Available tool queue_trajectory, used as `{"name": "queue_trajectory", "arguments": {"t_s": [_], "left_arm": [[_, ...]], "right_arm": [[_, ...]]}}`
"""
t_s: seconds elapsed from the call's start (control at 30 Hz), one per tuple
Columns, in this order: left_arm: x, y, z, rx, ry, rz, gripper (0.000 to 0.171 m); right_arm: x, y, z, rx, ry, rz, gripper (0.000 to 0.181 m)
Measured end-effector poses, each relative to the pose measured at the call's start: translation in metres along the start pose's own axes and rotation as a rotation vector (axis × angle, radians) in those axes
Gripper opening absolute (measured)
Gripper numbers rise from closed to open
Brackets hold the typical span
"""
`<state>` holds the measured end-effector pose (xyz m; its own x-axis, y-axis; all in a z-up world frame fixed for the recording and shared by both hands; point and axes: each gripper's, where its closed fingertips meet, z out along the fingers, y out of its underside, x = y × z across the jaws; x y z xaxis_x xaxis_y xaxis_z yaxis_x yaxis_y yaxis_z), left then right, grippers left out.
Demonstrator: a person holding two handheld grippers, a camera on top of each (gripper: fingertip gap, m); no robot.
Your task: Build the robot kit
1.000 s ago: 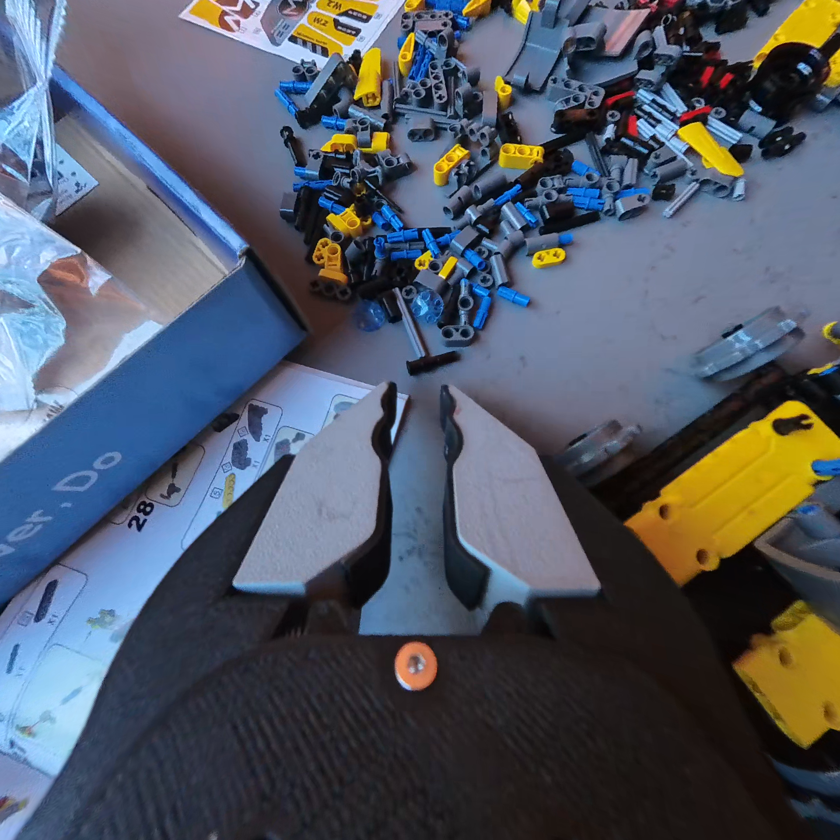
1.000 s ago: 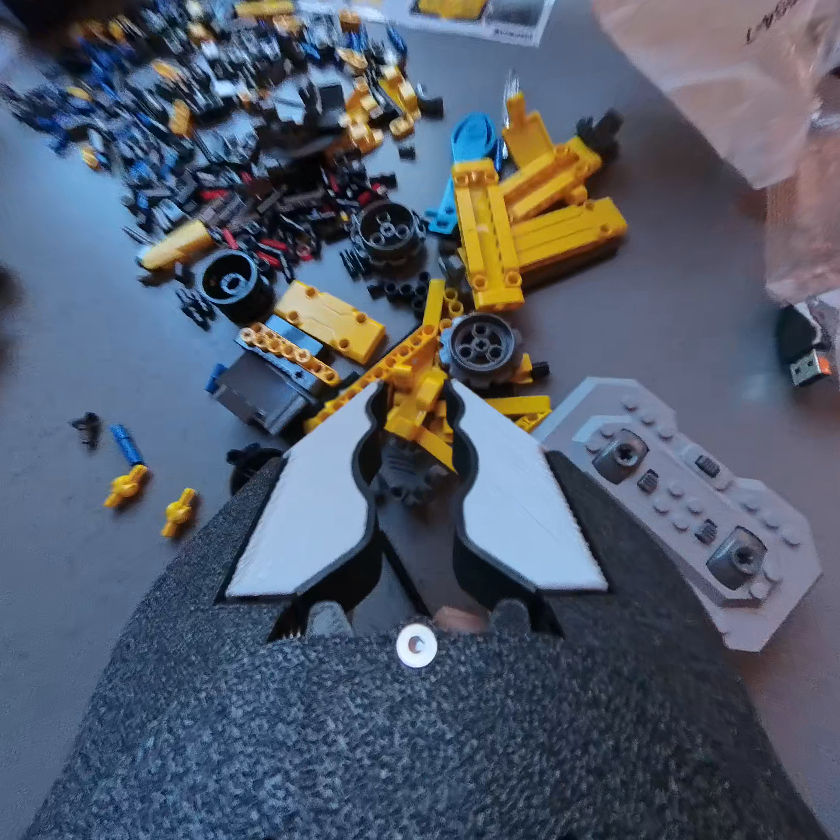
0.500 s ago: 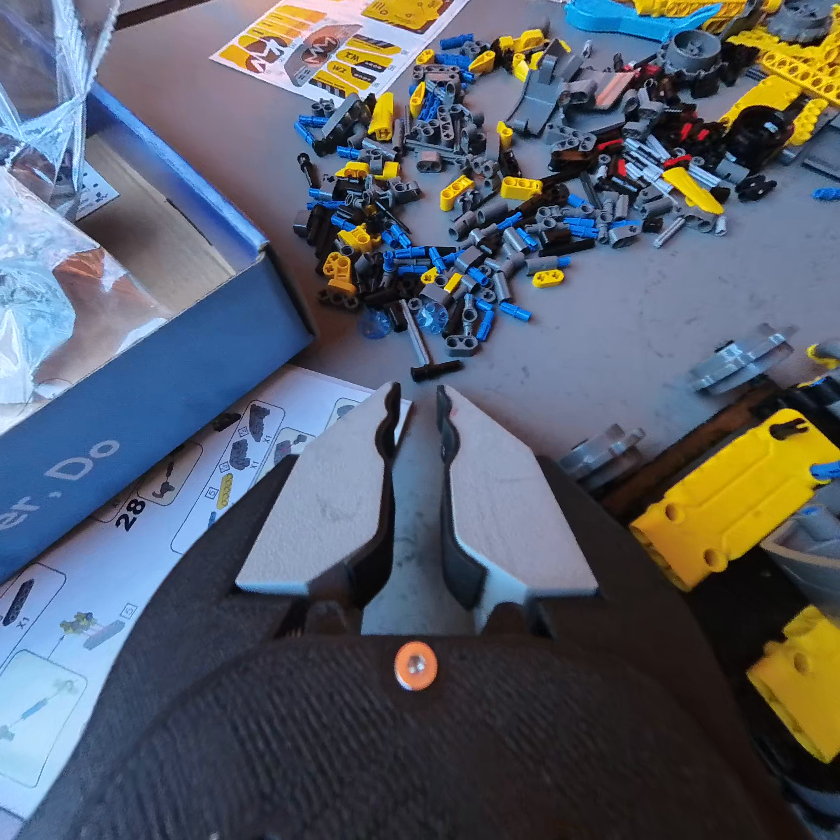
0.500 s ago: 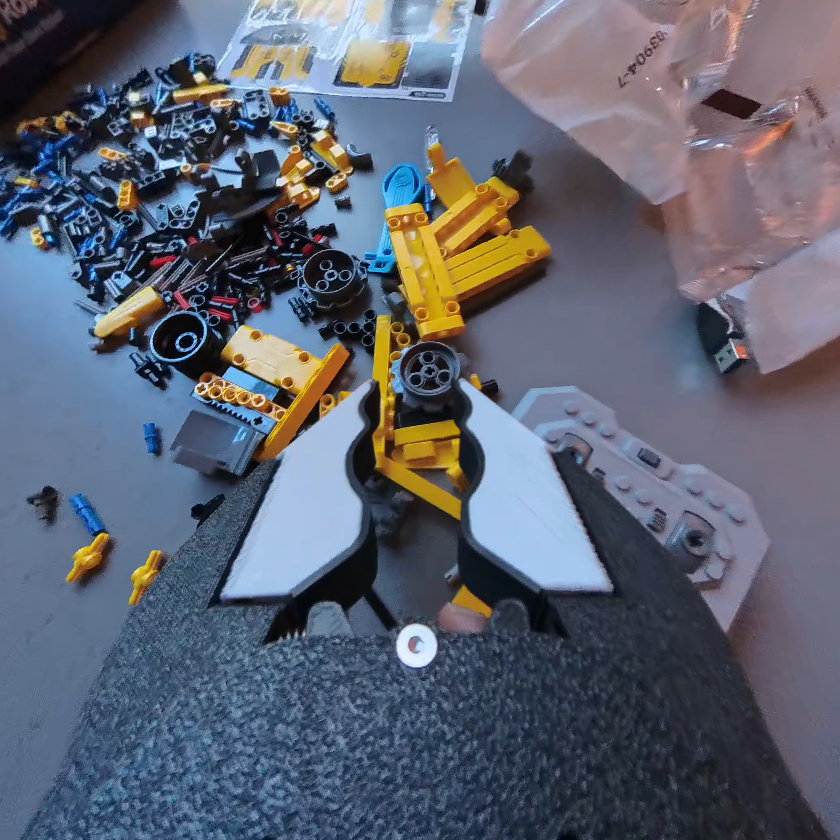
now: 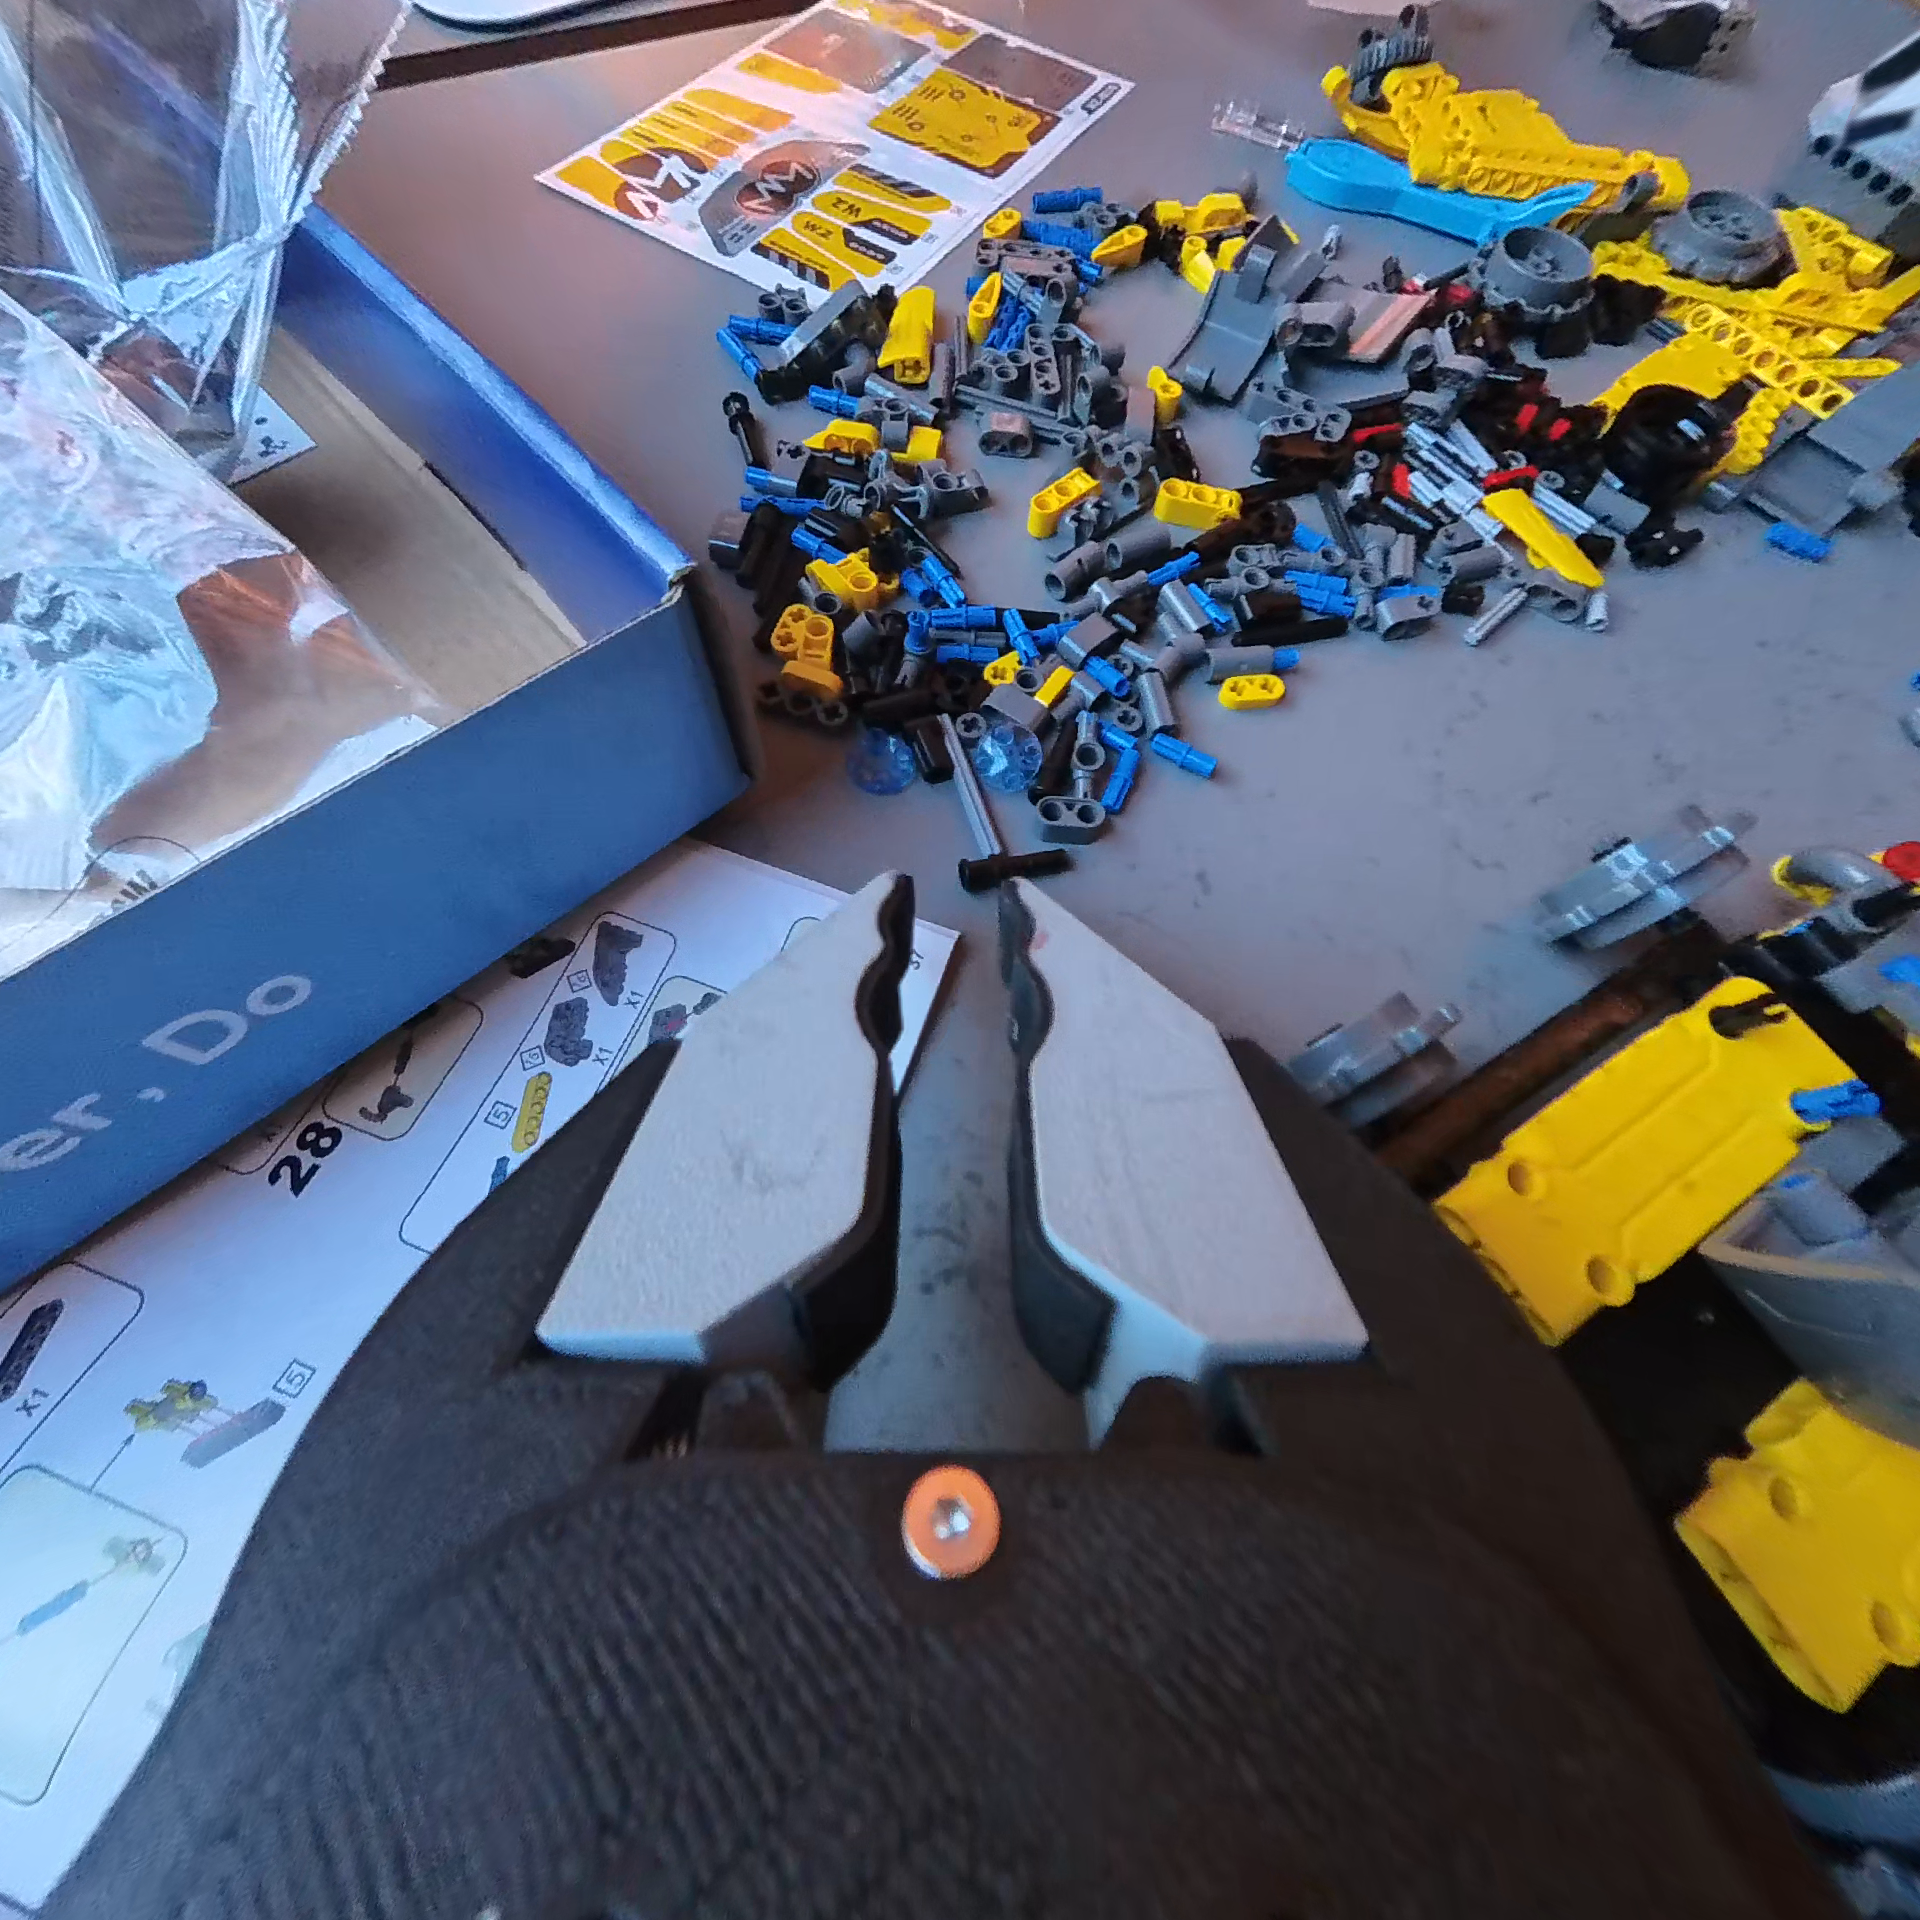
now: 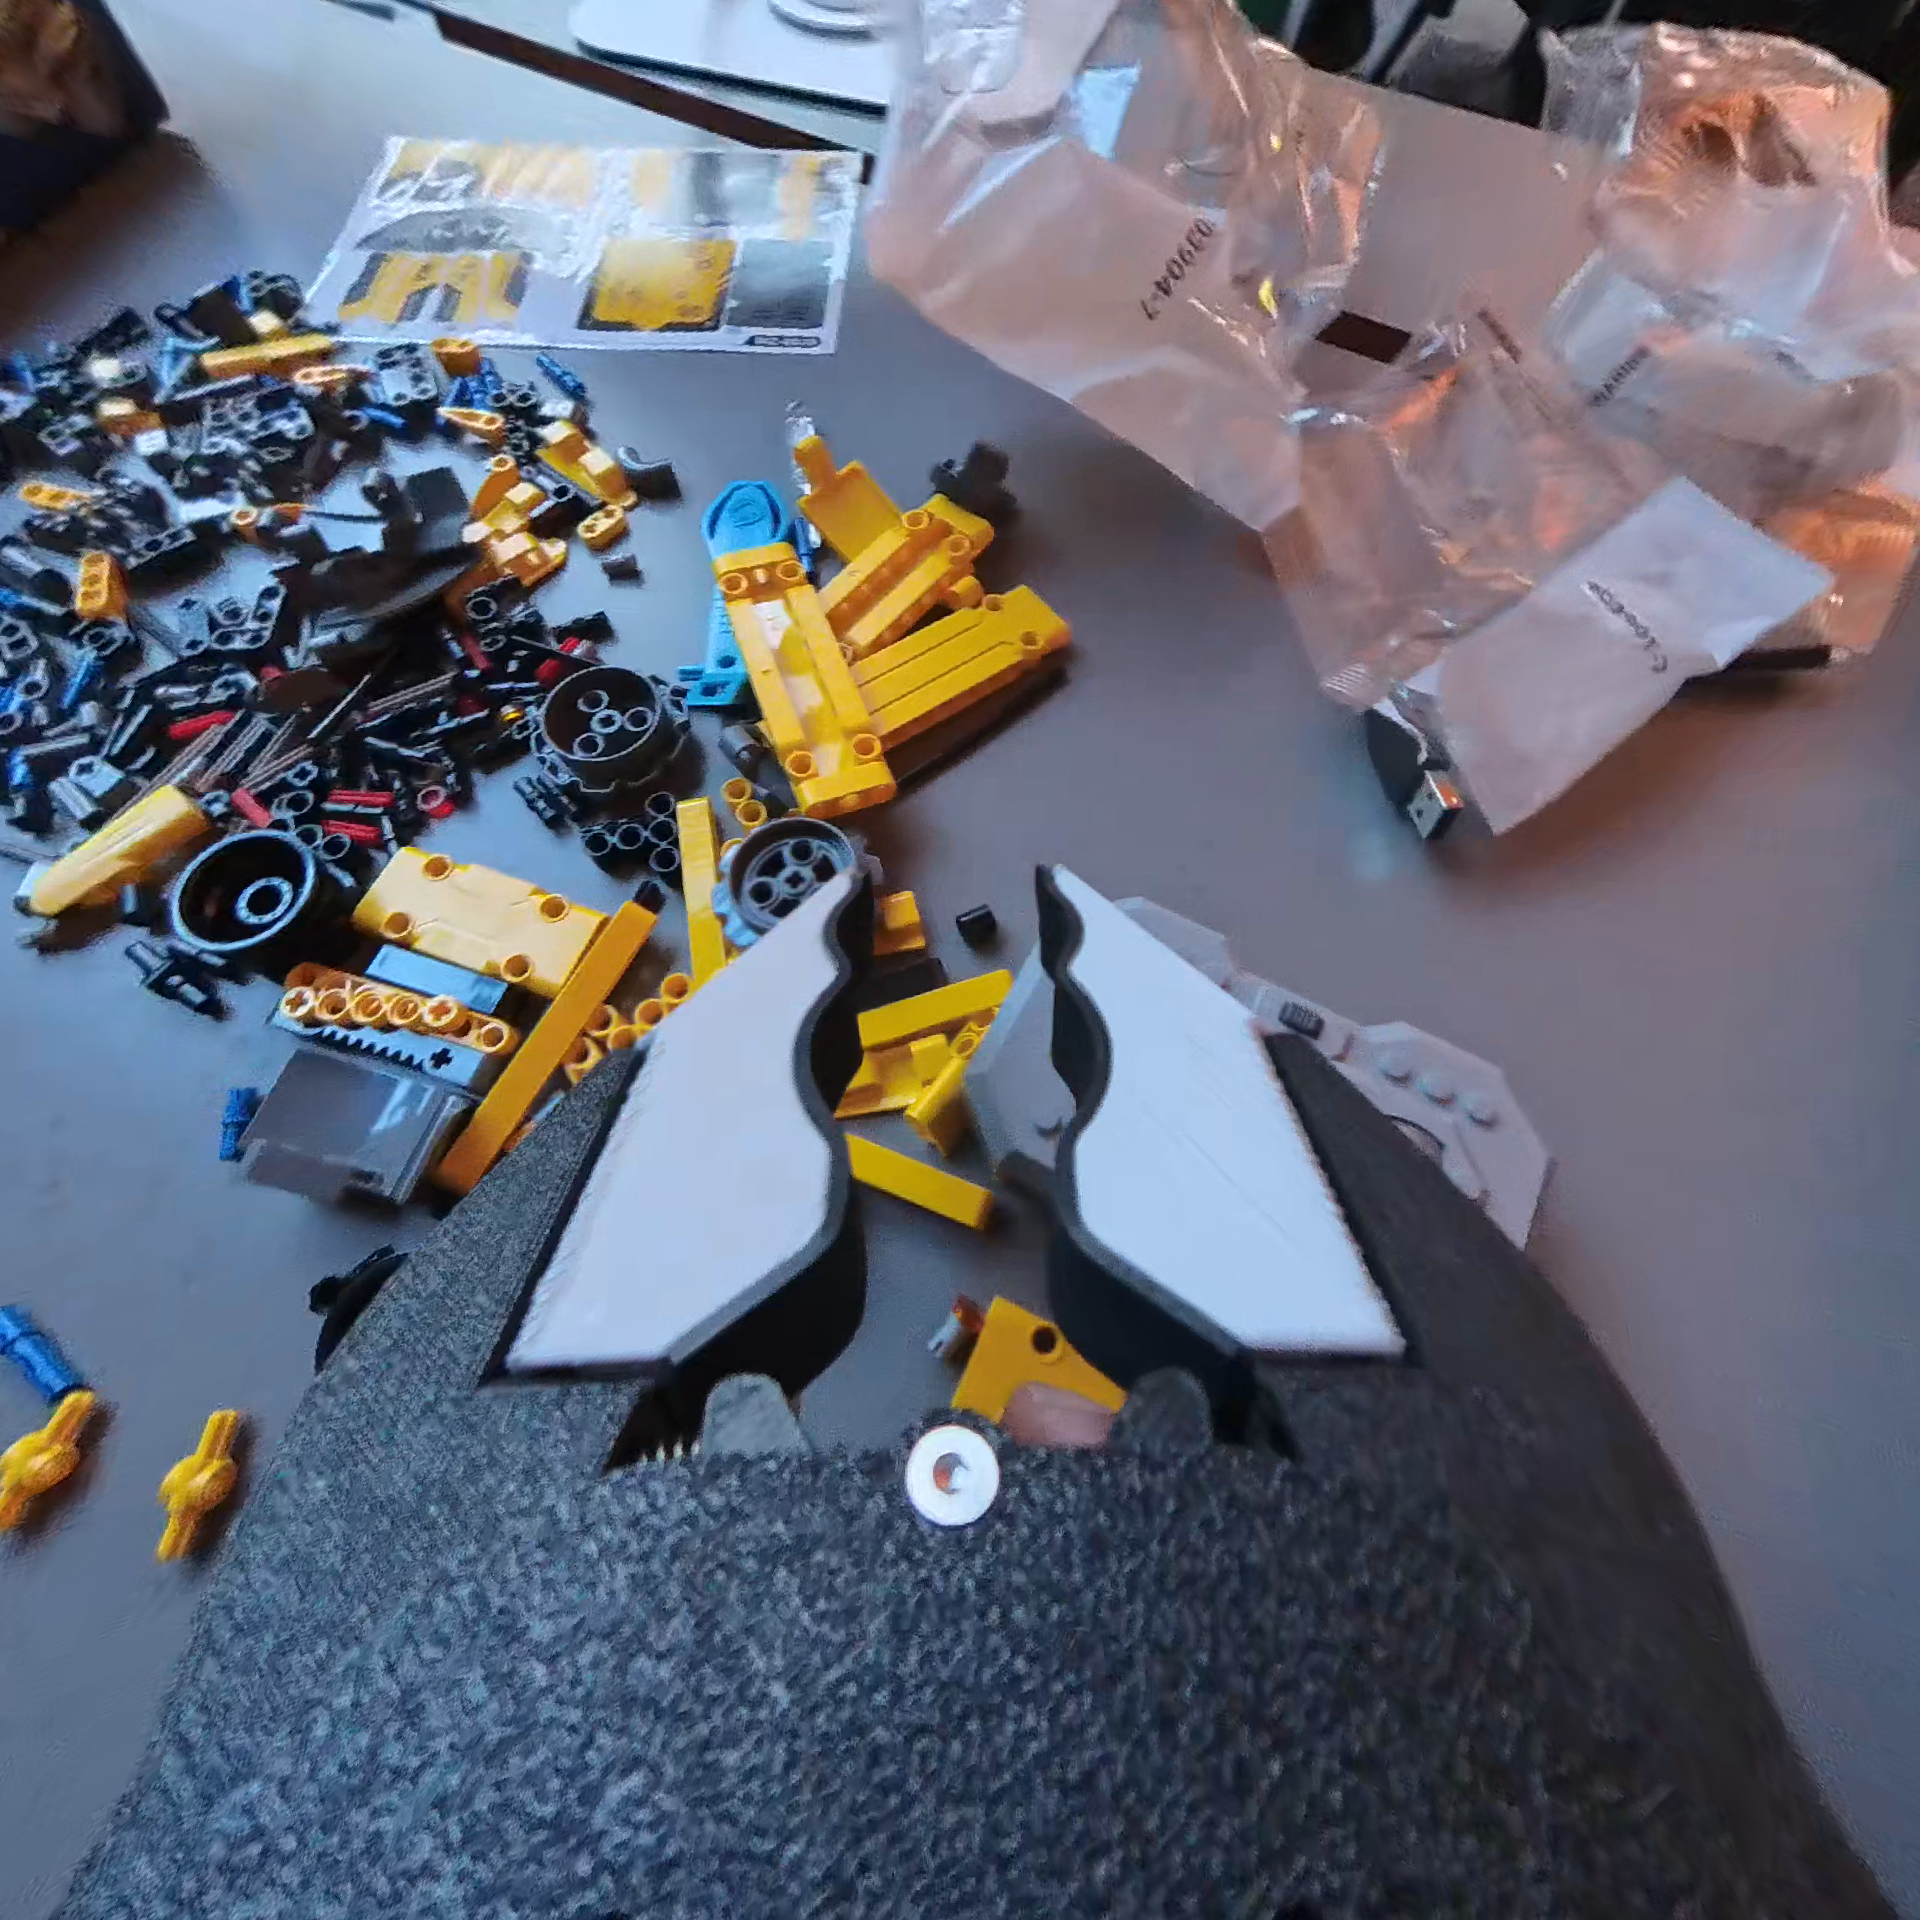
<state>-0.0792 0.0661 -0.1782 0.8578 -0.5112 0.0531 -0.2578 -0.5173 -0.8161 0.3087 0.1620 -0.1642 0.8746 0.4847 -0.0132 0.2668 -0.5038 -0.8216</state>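
Note:
My left gripper (image 5: 954,899) hangs over a grey table (image 5: 1403,810), its jaws a narrow gap apart with nothing between them. A black axle pin (image 5: 1013,865) lies just past its tips, with a spread pile of small blue, grey, black and yellow building parts (image 5: 1091,540) beyond. My right gripper (image 6: 951,883) is open and empty above a cluster of yellow beams (image 6: 925,1039). A grey wheel hub (image 6: 790,883) sits by its left fingertip. A small yellow piece (image 6: 1029,1361) shows low between the fingers.
An open blue box (image 5: 364,862) holding plastic bags stands to the left, on an instruction booklet (image 5: 312,1195). A yellow partly built model (image 5: 1642,1153) lies to the right. In the right wrist view there are crumpled clear bags (image 6: 1455,364), a grey studded plate (image 6: 1455,1101), yellow panels (image 6: 883,644) and a sticker sheet (image 6: 603,249). One gripper's finger ends stand about 40 cm off the other's. To reach the grey wheel hub (image 6: 790,883) in a straight line is about 4 cm for my right fingers, about 35 cm for my left.
The right gripper has opened wider and drawn back; the wheel hub that was between its tips now sits to their left. The left gripper's view has tilted up and its gap has narrowed slightly.

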Motion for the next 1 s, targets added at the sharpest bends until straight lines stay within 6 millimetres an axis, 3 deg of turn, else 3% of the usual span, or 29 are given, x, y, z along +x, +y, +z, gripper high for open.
{"name": "queue_trajectory", "arguments": {"t_s": [0.27,0.37,0.47,0.53,0.67,0.73,0.83,1.0], "left_arm": [[0.000,-0.001,-0.001,0.010,0.003,-0.005,0.011],[0.000,-0.001,-0.001,0.007,0.002,-0.004,0.011],[0.000,-0.001,-0.001,0.008,0.011,-0.013,0.011],[0.001,-0.002,-0.001,0.011,0.023,-0.012,0.010],[0.003,-0.001,-0.001,0.007,0.033,-0.011,0.010],[0.003,-0.001,-0.001,0.005,0.036,-0.013,0.011],[0.003,-0.001,-0.001,0.003,0.041,-0.020,0.011],[0.001,-0.003,-0.002,0.021,0.036,-0.027,0.011]], "right_arm": [[-0.023,0.026,0.021,-0.161,-0.015,-0.156,0.024],[-0.016,0.014,0.012,-0.107,0.017,-0.193,0.024],[-0.017,0.001,-0.001,-0.077,-0.079,-0.129,0.030],[-0.022,0.008,-0.003,-0.205,-0.163,-0.181,0.032],[-0.002,0.022,0.007,-0.479,-0.147,-0.449,0.034],[-0.003,0.026,0.009,-0.583,-0.179,-0.502,0.032],[-0.012,0.030,0.013,-0.663,-0.239,-0.537,0.032],[0.006,0.021,0.029,-0.682,-0.133,-0.569,0.016]]}}
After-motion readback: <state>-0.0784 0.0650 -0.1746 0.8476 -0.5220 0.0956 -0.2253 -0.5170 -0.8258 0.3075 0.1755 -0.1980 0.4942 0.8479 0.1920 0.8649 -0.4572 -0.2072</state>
